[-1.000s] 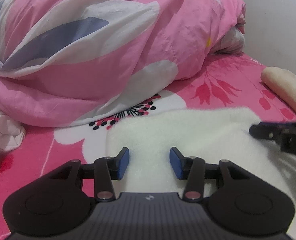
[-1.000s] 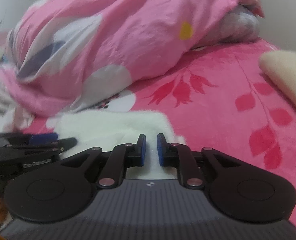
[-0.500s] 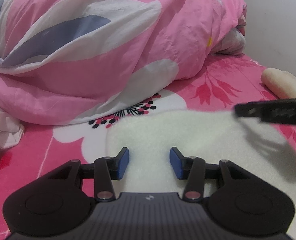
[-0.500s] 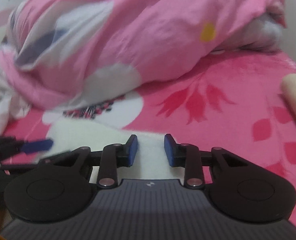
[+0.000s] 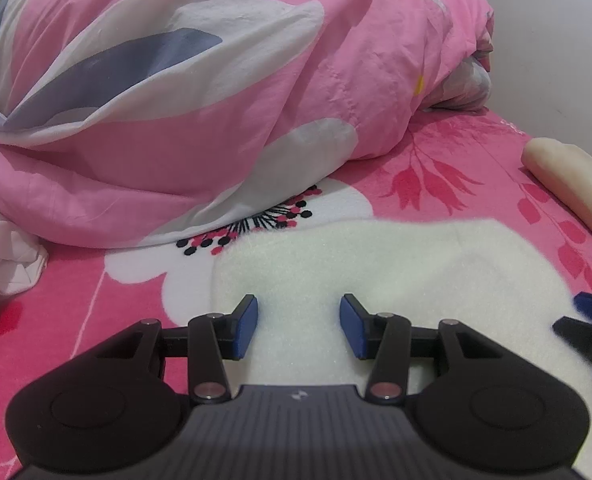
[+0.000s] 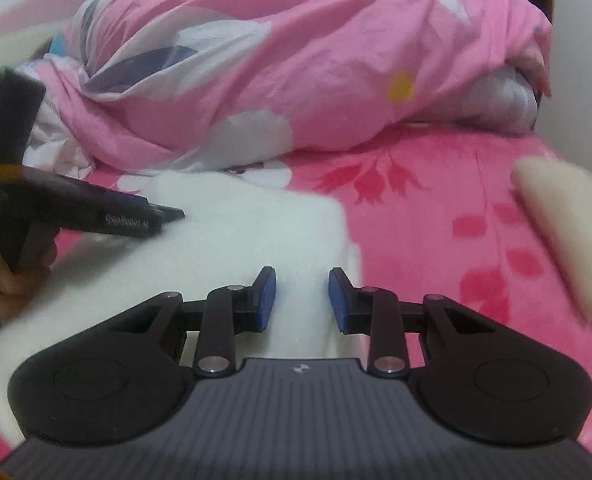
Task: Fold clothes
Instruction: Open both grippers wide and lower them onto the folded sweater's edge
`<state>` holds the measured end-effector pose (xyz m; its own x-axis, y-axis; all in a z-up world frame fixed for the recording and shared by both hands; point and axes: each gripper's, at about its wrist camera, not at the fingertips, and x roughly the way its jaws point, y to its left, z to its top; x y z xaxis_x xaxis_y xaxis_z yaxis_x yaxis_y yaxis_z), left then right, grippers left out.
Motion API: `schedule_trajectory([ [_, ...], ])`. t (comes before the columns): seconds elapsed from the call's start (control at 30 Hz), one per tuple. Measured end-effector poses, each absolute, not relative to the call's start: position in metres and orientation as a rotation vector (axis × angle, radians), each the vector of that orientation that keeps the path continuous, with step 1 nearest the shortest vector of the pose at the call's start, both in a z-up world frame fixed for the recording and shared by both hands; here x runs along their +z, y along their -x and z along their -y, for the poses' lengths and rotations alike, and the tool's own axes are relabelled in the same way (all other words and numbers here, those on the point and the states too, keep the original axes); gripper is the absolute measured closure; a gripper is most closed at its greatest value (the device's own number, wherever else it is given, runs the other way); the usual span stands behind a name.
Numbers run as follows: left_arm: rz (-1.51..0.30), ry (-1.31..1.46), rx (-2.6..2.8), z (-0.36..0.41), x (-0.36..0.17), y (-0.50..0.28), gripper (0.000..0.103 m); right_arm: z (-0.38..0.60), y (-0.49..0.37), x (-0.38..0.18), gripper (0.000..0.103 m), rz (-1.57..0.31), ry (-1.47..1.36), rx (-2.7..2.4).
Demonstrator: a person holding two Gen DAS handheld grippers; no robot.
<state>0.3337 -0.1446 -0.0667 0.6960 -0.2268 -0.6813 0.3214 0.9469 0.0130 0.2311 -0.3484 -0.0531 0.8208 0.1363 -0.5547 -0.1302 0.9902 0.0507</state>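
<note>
Black grippers [image 5: 299,328], blue pads [image 6: 267,296], possibly ribbed housing

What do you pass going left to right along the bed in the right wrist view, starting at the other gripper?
left gripper → white fleece garment → bare pink flowered bedsheet → cream folded cloth

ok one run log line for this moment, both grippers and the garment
left gripper: open over white fleece garment | right gripper: jaws just opened, open at garment's right edge | garment: flat on pink bedsheet
</note>
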Motion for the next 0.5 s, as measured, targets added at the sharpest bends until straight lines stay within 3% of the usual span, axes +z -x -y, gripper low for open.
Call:
schedule_trajectory([
  [0.13, -0.748, -0.119, -0.314, 0.142, -0.065, -0.335, 0.055, 0.348, -0.229, -0.055, 0.075, -0.577, -0.03, 0.13],
  [0.3, -0.791, 0.007, -0.371, 0.117, -0.049, -0.326, 0.046, 0.35, -0.228, -0.055, 0.075, -0.582, -0.031, 0.139],
  [0.47, -0.818, 0.083, -0.46, 0.083, -0.031, -0.289, 0.018, 0.354, -0.22, -0.05, 0.072, -0.58, -0.031, 0.143],
  [0.5, -0.832, 0.088, -0.474, 0.078, -0.03, -0.283, 0.016, 0.356, -0.218, -0.049, 0.069, -0.578, -0.038, 0.144],
])
